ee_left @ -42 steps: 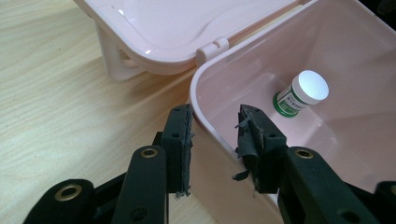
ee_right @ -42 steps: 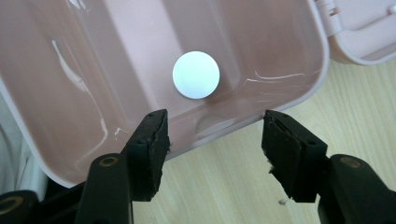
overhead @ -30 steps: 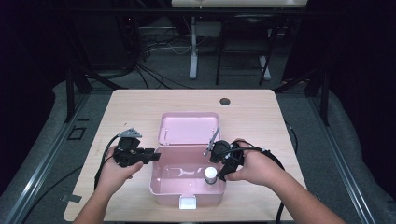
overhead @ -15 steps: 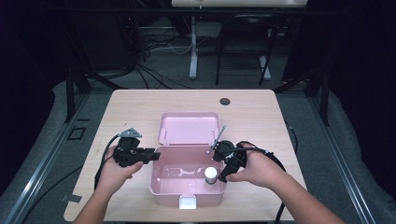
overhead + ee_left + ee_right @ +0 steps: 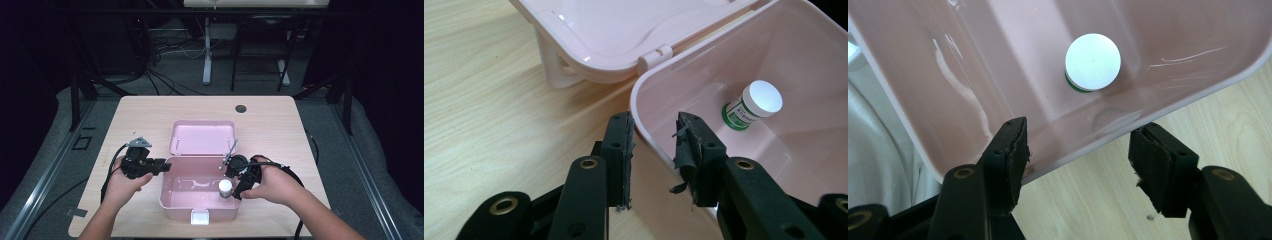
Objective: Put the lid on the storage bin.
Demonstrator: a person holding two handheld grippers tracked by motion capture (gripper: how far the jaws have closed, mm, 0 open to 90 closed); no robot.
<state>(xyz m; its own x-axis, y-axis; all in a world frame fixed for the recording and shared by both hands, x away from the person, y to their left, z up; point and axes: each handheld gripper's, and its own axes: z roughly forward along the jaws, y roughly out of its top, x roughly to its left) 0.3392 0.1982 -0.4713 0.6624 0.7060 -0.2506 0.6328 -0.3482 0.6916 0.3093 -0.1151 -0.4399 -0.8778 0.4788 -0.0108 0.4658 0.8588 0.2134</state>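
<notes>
High view shows a pink box (image 5: 172,202) at lower centre of the frame on the tabletop (image 5: 280,120), its lid (image 5: 202,137) lying open and flat behind it, toward the middle of the frame. A small bottle (image 5: 225,188) with a white cap stands upright inside the box, near its right wall.

The left gripper (image 5: 654,135) straddles the box's left rim, one jaw outside and one inside; its jaws have just been closing a little, but they stand half wide, with a gap on both sides of the wall, so nothing is pinched yet. The right gripper (image 5: 1075,150) hangs above the right rim with its jaws wide and nothing between the pads; the bottle sits just beyond them, at upper centre of the right gripper view.

The step looks like steadying the box while the bottle is dealt with. To do it well, the left gripper should close squarely on the wall, low enough not to slip off the rounded lip. The right should come straight down over the cap, keeping clear of the nearby wall so a jaw does not catch it.

Count: one box, one lid, one bottle, two grippers, one dark round spot (image 5: 241,108) on the tabletop in the upper part of the frame.
</notes>
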